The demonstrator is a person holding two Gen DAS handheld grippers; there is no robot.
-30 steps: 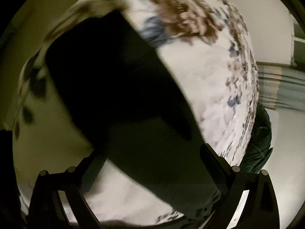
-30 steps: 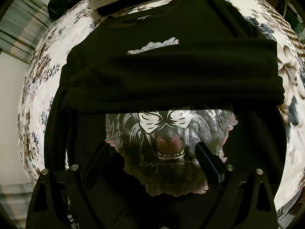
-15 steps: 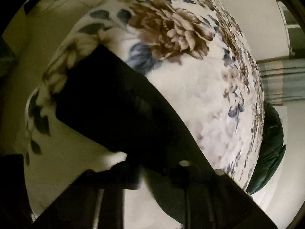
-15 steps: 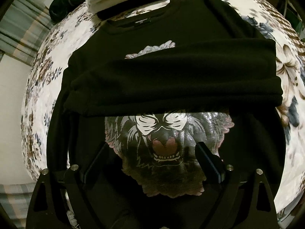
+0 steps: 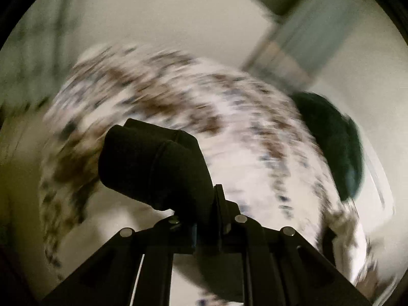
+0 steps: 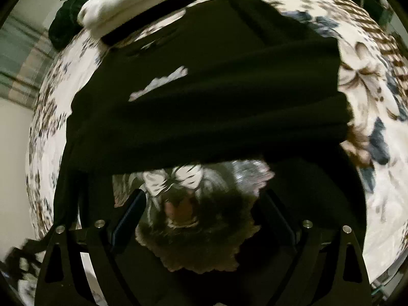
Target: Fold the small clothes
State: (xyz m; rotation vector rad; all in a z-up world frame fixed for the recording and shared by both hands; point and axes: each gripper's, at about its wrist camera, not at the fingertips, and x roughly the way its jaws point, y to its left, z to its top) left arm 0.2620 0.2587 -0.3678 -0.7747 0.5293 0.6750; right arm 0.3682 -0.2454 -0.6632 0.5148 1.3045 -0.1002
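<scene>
Floral bedspread [image 6: 369,97] carries a soft, limp black sweatshirt [image 6: 204,102] (light, floppy), its sleeve cuff [image 5: 153,168] pinched in the clenched left hand-held gripper [image 5: 216,204], while the right hand-held gripper [image 6: 201,219] hovers released.

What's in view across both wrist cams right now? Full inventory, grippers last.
black sweatshirt: 1, black with a lion print, spread on the bed, one sleeve folded across the chest
sleeve cuff: 1, black, lifted off the bed, pinched in the left gripper
bedspread: 1, white with brown and blue flowers, under everything
folded clothes: one stack, white on top of black, far edge of the bed
dark green item: 1, at the bed's edge, too blurred to name
left gripper: shut on the cuff
right gripper: open, above the lion print
</scene>
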